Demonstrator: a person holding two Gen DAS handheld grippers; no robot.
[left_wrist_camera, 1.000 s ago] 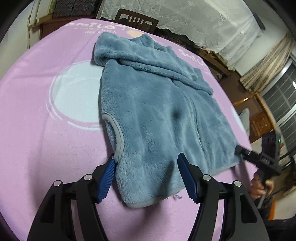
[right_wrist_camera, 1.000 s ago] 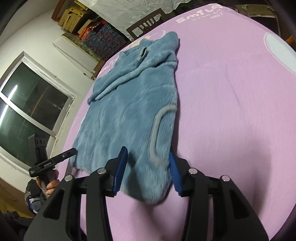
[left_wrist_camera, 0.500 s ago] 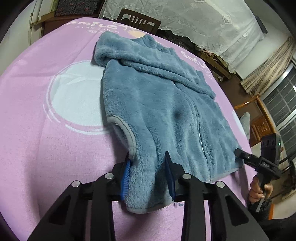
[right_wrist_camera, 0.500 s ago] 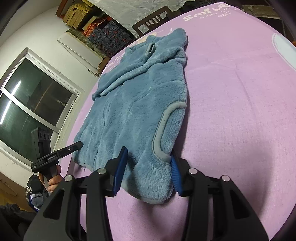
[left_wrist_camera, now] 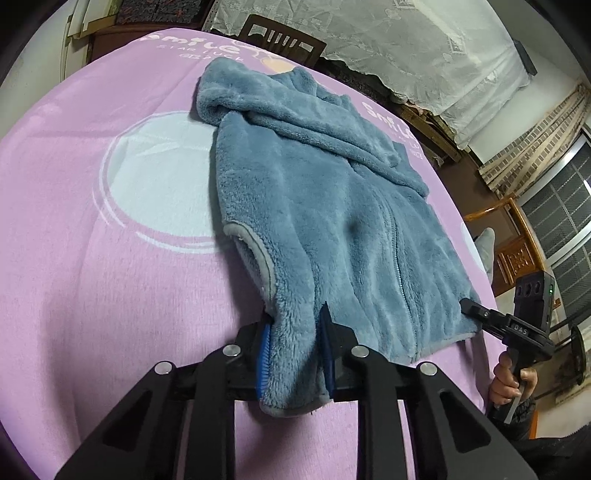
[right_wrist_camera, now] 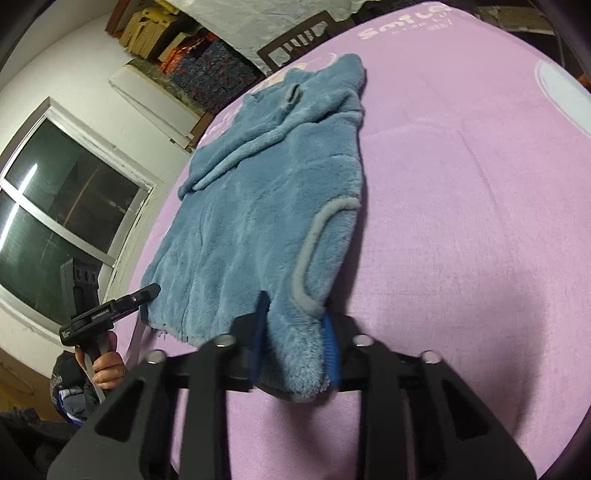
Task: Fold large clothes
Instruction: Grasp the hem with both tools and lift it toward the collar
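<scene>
A blue fleece hooded vest [left_wrist_camera: 332, 221] lies spread on a pink blanket, zip up, hood at the far end. My left gripper [left_wrist_camera: 293, 343] is shut on the vest's near corner beside the grey-trimmed armhole [left_wrist_camera: 258, 258]. In the right wrist view the vest [right_wrist_camera: 258, 221] shows from the other side, and my right gripper [right_wrist_camera: 295, 332] is shut on the opposite bottom corner by its armhole trim [right_wrist_camera: 310, 251]. Each gripper shows in the other's view, the right gripper [left_wrist_camera: 476, 314] and the left gripper [right_wrist_camera: 147, 295], at the vest's hem.
The pink blanket [left_wrist_camera: 92, 258] covers the table, with a pale circle print [left_wrist_camera: 159, 184]. A dark chair [left_wrist_camera: 280, 37] stands at the far end. A window [right_wrist_camera: 55, 221] and stacked boxes [right_wrist_camera: 159, 29] lie beyond the table edge. A wooden chair [left_wrist_camera: 517, 251] is at the right.
Both grippers have closed on the vest's bottom corners; the left one closed first. The fabric is bunched between the pads and the corners are slightly lifted.
</scene>
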